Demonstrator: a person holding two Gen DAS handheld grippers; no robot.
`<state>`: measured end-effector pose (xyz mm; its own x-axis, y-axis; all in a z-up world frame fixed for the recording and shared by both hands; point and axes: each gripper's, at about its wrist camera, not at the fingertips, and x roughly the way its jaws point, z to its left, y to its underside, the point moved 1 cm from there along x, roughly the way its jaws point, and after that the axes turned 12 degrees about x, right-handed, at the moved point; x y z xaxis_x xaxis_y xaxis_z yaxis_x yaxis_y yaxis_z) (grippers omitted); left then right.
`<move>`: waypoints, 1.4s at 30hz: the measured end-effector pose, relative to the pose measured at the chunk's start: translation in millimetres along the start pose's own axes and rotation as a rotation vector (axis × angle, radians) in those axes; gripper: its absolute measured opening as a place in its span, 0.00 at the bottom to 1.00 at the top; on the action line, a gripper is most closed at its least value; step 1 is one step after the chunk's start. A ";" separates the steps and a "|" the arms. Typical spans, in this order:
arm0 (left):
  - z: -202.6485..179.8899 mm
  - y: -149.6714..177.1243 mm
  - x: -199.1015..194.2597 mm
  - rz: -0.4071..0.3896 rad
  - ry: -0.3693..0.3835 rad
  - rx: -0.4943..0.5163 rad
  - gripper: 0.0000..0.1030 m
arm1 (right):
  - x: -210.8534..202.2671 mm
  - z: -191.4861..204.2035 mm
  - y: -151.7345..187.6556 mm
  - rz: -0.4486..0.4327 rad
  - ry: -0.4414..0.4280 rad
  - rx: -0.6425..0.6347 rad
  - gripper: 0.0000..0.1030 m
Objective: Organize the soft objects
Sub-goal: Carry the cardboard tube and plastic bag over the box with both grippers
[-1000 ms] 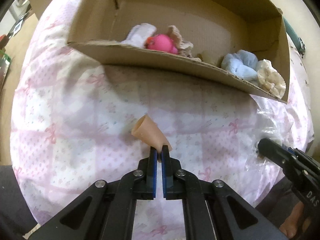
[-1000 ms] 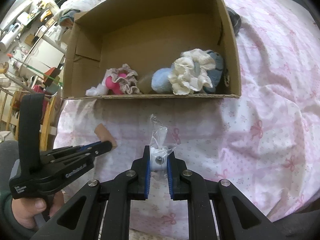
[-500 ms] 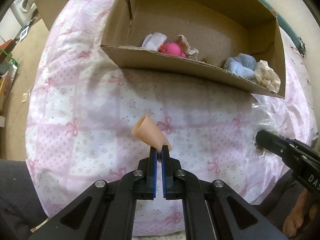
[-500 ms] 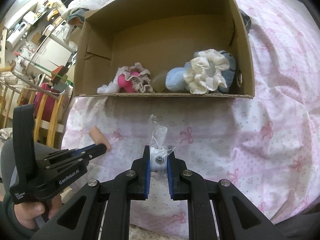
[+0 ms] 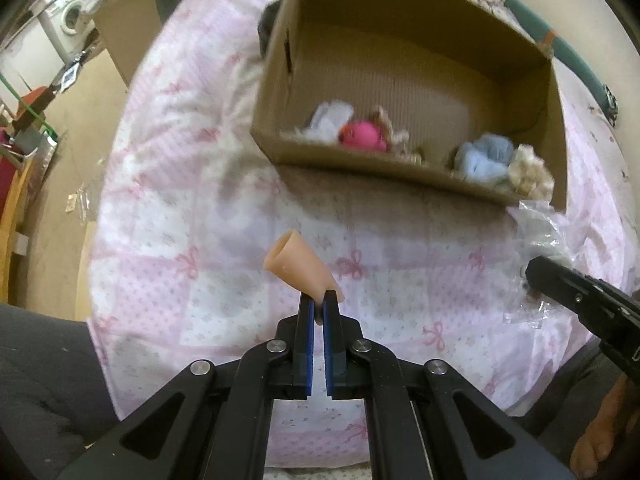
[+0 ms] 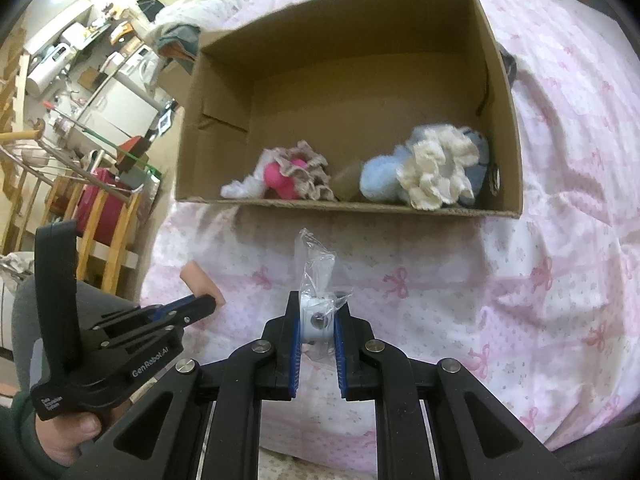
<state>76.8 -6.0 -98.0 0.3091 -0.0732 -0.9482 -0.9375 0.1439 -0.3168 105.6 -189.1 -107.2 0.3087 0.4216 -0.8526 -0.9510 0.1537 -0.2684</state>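
Note:
My left gripper (image 5: 319, 298) is shut on a tan soft tube (image 5: 298, 266) and holds it above the pink bedspread; it also shows in the right wrist view (image 6: 200, 278). My right gripper (image 6: 317, 312) is shut on a clear plastic bag with a small white item (image 6: 316, 300) inside. The cardboard box (image 6: 514, 140) lies ahead on the bed. It holds a pink toy (image 6: 280, 176), a beige scrunchie (image 6: 310, 160), a light blue plush (image 6: 380, 178) and a cream scrunchie (image 6: 436, 168).
The pink bow-patterned bedspread (image 6: 560, 240) covers the bed (image 5: 180, 200). Off the bed's left edge are a floor, a wooden rack (image 6: 112, 220) and a washing machine (image 5: 68, 20). My right gripper's arm (image 5: 580, 300) shows at the right of the left wrist view.
Both grippers have risen and pulled back from the box, each keeping its hold. The box looks smaller and farther away, and more of the bed and room shows.

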 end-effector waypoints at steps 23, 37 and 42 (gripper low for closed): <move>-5.2 -99.1 -57.2 -0.223 -0.061 0.112 0.04 | -67.5 21.9 -58.3 -0.264 -0.122 -0.065 0.15; -11.6 -135.0 -14.7 -0.217 -0.094 0.166 0.04 | -32.4 -4.0 -78.4 -0.284 -0.047 0.006 0.15; -12.4 -139.1 0.2 -0.223 -0.107 0.182 0.04 | -20.9 2.0 -91.0 -0.266 -0.029 -0.048 0.15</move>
<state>205.3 -38.3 -53.9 0.5284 -0.0198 -0.8488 -0.8037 0.3107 -0.5075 185.8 -210.2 -64.0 0.5479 0.3976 -0.7360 -0.8357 0.2205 -0.5030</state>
